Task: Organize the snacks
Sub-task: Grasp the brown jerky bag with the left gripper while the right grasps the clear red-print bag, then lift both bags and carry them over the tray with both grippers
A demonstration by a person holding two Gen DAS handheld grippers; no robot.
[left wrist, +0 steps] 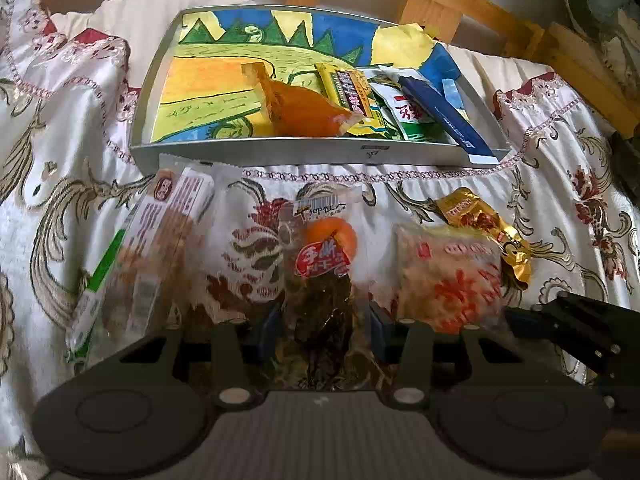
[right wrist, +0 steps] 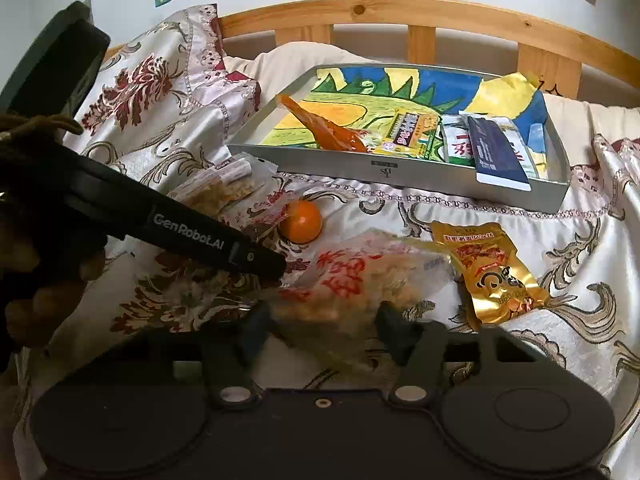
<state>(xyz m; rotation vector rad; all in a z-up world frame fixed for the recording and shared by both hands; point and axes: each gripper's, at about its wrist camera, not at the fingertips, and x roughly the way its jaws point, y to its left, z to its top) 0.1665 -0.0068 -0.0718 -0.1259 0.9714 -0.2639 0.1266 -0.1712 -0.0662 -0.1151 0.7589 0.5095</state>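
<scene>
Nearest in the left wrist view, the left gripper [left wrist: 322,330] is clenched on a clear plastic packet with dark dried contents and a red label [left wrist: 322,280], its blue-padded fingers pressed to the packet's two sides above the flowered satin bedspread [left wrist: 60,128].

In the right wrist view the right gripper [right wrist: 322,330] has its fingers on either side of a clear crinkled bag of pale crumbly snack with red lettering [right wrist: 360,280]; whether the pads actually press the bag cannot be told.

Just beyond, a small round orange fruit [right wrist: 301,221] rests on the spread, and to the right of the lettered bag lies a shiny gold foil pouch with red print [right wrist: 492,276], touching that bag's edge. On the left lies a long clear packet of brown biscuit pieces with a green strip [left wrist: 148,248].

Farther back sits a shallow grey rectangular tray [left wrist: 304,154] lined with a bright painted drawing. It holds an orange translucent wrapper [left wrist: 304,110], a yellow sachet [left wrist: 348,92], a green-and-white packet [left wrist: 408,116] and a dark blue stick pack [left wrist: 444,116], bunched toward its right side.

Behind stands a pale wooden slatted headboard [right wrist: 420,36].
</scene>
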